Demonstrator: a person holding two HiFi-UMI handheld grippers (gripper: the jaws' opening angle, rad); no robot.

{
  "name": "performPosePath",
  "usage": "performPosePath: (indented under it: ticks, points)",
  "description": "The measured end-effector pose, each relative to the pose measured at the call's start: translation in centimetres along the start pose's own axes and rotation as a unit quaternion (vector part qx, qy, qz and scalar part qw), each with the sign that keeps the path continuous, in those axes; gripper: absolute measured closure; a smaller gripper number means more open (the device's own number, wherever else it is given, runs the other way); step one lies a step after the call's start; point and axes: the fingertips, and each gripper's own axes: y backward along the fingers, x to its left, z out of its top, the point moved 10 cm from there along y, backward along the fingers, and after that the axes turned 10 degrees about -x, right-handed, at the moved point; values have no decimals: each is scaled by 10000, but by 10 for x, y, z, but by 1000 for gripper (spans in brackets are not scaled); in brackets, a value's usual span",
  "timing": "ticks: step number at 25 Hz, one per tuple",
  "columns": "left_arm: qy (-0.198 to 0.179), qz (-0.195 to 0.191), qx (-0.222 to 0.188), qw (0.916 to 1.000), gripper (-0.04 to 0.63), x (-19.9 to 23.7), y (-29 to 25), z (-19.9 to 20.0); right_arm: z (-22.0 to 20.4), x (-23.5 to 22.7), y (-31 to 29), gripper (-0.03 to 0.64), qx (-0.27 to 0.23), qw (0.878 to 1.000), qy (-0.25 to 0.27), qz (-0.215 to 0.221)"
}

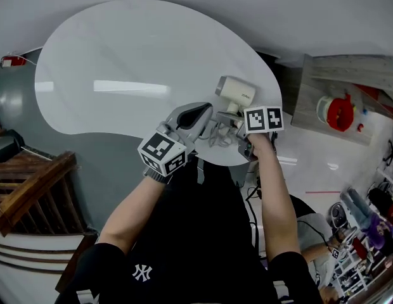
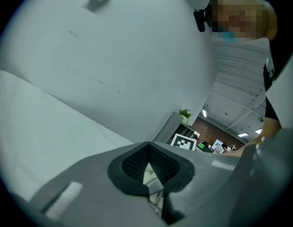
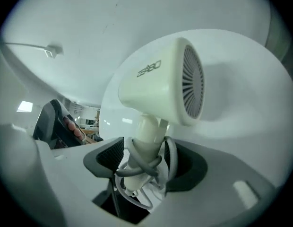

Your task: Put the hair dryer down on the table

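a: right gripper (image 3: 142, 167) is clamping the hair dryer (image 3: 160, 84) by its handle, head sticking up over the near edge of the surface (image 1: 120, 56).

b: and the left gripper (image 2: 149, 171)?

a: jaws pressing together on nothing, hovering over that same near edge.

b: how's it handling?

a: i'm judging light, stiff, slick plastic, top-heavy. the handle's the spot to hold, though the cord (image 3: 137, 161) coiling round it is looking loose and could be snagging.
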Motion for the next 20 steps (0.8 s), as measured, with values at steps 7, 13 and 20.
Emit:
performPosePath:
  ticks: [7, 13, 20]
  points:
    - [-52, -76, 143, 9999, 594, -9, -7, -3, -8, 2, 28, 310, -166, 9994, -228, -206]
    - [-96, -11, 372, 9993, 594, -20, -9, -8, -9, 7, 63, 327, -414, 9988, -49, -238]
    - [-3, 72, 410, 9991, 594, -37, -15, -3, 6, 35, 89, 502, -1215, 9915, 436, 188]
